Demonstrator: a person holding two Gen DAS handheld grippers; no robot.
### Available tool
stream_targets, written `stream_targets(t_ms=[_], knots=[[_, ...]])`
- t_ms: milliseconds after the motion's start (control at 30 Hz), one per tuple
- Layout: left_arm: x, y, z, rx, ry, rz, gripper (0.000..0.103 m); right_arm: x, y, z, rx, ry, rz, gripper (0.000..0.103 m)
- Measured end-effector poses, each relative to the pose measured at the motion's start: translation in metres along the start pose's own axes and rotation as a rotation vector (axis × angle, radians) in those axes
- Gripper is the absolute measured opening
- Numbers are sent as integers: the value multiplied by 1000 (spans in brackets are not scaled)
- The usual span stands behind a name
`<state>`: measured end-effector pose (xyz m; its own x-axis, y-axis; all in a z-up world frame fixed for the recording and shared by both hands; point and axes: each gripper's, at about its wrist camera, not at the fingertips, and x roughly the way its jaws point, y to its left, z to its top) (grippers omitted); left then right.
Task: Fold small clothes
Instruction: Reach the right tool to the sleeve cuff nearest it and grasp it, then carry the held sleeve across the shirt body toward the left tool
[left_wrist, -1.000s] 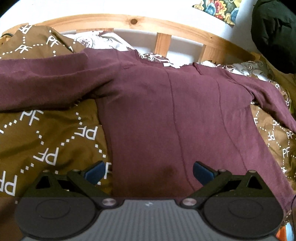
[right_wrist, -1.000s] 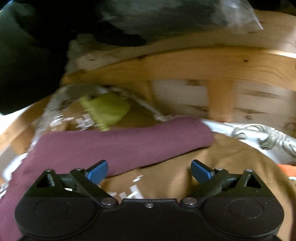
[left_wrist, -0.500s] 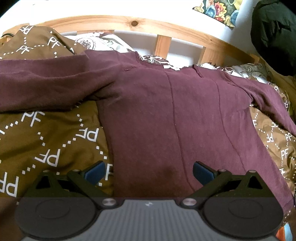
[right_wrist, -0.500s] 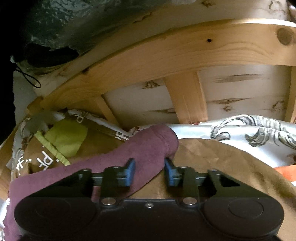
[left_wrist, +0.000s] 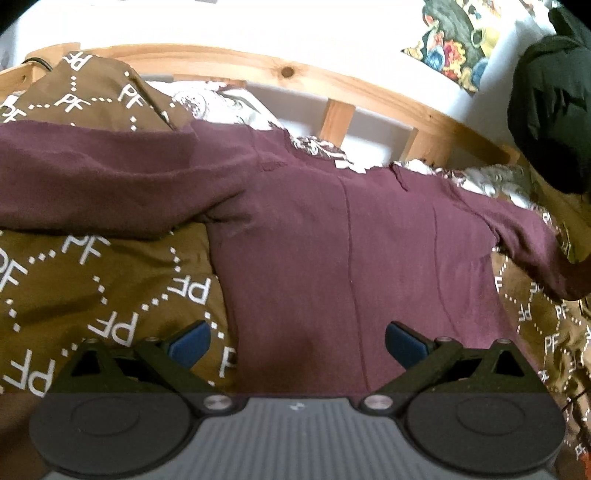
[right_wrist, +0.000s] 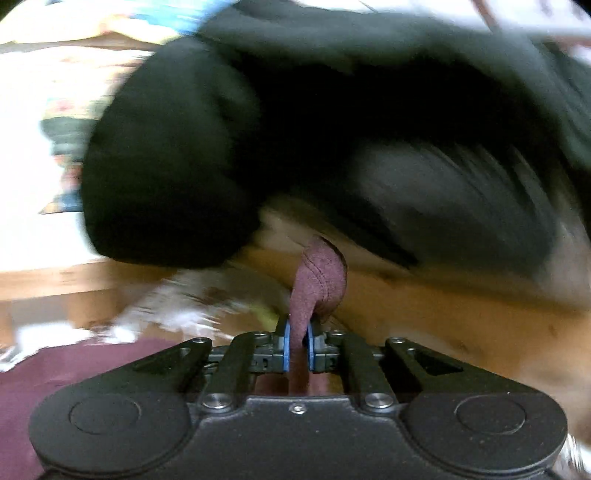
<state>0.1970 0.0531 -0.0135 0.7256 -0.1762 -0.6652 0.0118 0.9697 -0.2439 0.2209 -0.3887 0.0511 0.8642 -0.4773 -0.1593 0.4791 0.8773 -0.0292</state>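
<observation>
Two grippers are at work on one maroon long-sleeved top (left_wrist: 351, 251), which lies spread flat, front down or up I cannot tell, on a brown bedcover (left_wrist: 92, 288) printed with white letters, its collar toward the wooden bed frame (left_wrist: 369, 92). The right gripper (right_wrist: 298, 341) is closing its jaws on the sleeve cuff (right_wrist: 317, 280), and the blue pads already pinch the cloth between them, so the step in hand looks like the first sleeve fold. The left gripper (left_wrist: 295, 343) hovers with its jaws wide apart and nothing between them, above the hem near the top's left edge. Next, by my judgement, the pinched cuff needs carrying across the body of the top and laying down flat, while the free gripper could pin the cloth so that it does not drag. Much of the right wrist view is smeared by blur: a dark bulky garment (right_wrist: 258, 129) fills its upper half. From the left wrist view the right sleeve runs off the frame edge, so the held cuff is unseen there.
</observation>
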Motion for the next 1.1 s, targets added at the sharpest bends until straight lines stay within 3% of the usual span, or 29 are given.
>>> stream_targets(t_ms=[100, 200, 500, 700, 1000, 1100], knots=[[-3, 3, 4, -14, -18, 1, 102, -18, 43, 9, -120, -61, 159, 9], [-6, 7, 7, -31, -32, 3, 102, -33, 80, 16, -150, -59, 322, 8], [-7, 31, 15, -167, -36, -21, 102, -86, 178, 0, -331, -77, 658, 8], [-11, 46, 20, -260, -103, -16, 102, -122, 218, -30, -462, -74, 799, 8], [-2, 52, 21, -257, -105, -32, 102, -135, 240, -86, -604, 102, 930, 8], [1, 51, 22, -241, -106, -50, 102, -135, 240, -101, -637, 180, 958, 13]])
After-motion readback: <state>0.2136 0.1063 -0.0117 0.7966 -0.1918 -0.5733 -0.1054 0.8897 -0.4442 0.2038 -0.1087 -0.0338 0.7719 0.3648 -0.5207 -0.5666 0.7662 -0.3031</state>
